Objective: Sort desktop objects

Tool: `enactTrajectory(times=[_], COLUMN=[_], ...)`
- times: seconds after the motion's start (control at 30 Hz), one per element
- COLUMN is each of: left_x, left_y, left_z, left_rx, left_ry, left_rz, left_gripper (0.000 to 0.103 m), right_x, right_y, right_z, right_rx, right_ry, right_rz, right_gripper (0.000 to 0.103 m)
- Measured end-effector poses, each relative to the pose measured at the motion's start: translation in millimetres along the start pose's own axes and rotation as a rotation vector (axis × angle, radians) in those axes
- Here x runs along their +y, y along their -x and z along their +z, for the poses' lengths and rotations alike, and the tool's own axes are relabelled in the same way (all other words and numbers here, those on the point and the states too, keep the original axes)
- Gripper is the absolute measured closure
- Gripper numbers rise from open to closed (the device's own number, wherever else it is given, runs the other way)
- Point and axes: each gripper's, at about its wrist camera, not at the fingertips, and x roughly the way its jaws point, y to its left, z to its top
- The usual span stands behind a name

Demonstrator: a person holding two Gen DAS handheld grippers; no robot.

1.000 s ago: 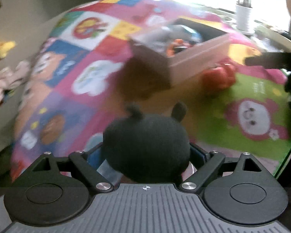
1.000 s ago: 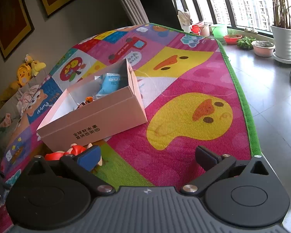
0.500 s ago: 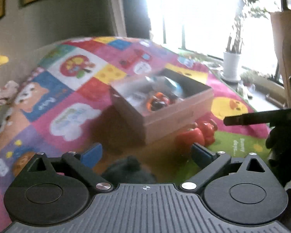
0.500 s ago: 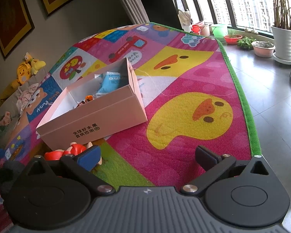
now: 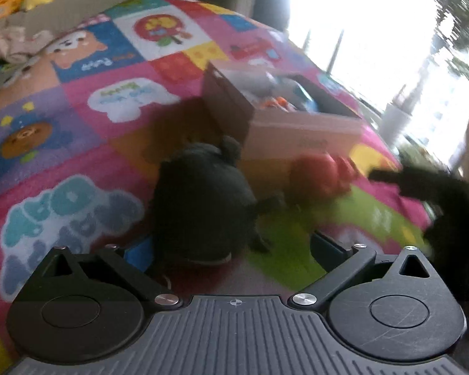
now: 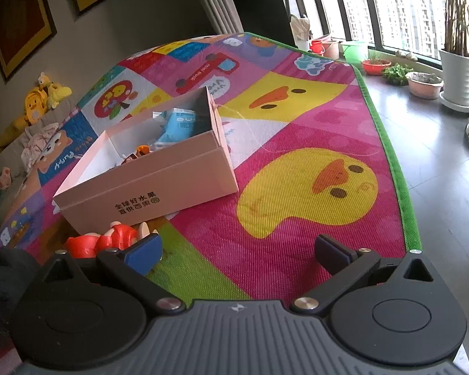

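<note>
A black plush toy [image 5: 200, 200] with small ears lies on the colourful play mat [image 5: 78, 131], just ahead of my open left gripper [image 5: 234, 247], nearer its left finger. A red toy [image 5: 322, 178] lies beside it, in front of the pink open box [image 5: 300, 131]. In the right wrist view the box [image 6: 153, 168] holds a blue packet [image 6: 178, 125] and small orange items. The red toy [image 6: 103, 240] lies by the left finger of my open, empty right gripper [image 6: 237, 250]. The plush shows at the left edge [image 6: 9, 268].
Play mat [image 6: 297, 162] ends in a green border [image 6: 403, 193] at right, with tiled floor, plant pots [image 6: 456, 75] and shoes beyond. Yellow plush toys [image 6: 43, 100] and clothes lie on a sofa at far left. The right gripper appears dark and blurred at right in the left wrist view [image 5: 437, 193].
My left gripper let go of the black plush, which now lies on the mat, and its jaws opened. The left view swung and dropped back toward the plush. The right gripper stayed still.
</note>
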Motion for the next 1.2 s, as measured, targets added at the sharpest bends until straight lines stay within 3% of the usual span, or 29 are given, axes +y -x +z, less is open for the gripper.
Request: enactTrajectory(times=[0.1, 0.23, 0.3, 0.4, 0.57, 0.63, 0.7, 0.77, 0.93, 1.2], left_x=[3.7, 0.9, 2.4, 10.6, 20.0, 30.5, 38.6, 41.2, 34.0, 29.4], left_y=[-13.9, -25.2, -24.1, -14.6, 8.5, 15.5, 20.8, 24.4, 23.7, 7.4], left_z=[10.5, 12.8, 10.6, 5.3, -8.5, -12.0, -14.1, -16.1, -22.1, -16.4], left_rx=[-0.017, -0.066, -0.060, -0.058, -0.090, -0.093, -0.096, -0.098, -0.086, -0.084], left_ry=[0.058, 0.009, -0.010, -0.015, -0.071, -0.041, 0.001, 0.021, 0.016, 0.041], left_rz=[-0.007, 0.081, 0.083, 0.062, 0.151, 0.153, 0.133, 0.107, 0.053, 0.142], left_gripper=[0.000, 0.003, 0.027, 0.028, 0.027, 0.021, 0.008, 0.007, 0.003, 0.005], right_x=[9.6, 38.5, 55.1, 81.9, 114.6, 123.2, 129.9, 131.2, 128.0, 109.5], right_y=[4.5, 7.8, 6.3, -2.0, -20.8, -29.0, -39.2, -47.2, -42.1, -1.9], right_z=[-0.6, -4.5, -5.9, -7.2, -10.5, -10.4, -10.1, -9.9, -10.4, -11.3], right_rx=[-0.019, -0.009, 0.012, 0.050, 0.088, 0.085, 0.107, 0.141, 0.115, 0.120], right_ry=[0.061, 0.182, 0.216, 0.264, 0.331, 0.357, 0.381, 0.379, 0.400, 0.403], right_rz=[0.001, 0.053, 0.103, 0.155, 0.134, 0.109, 0.085, 0.072, 0.071, 0.150], right_gripper=[0.000, 0.000, 0.000, 0.000, 0.000, 0.000, 0.000, 0.000, 0.008, 0.008])
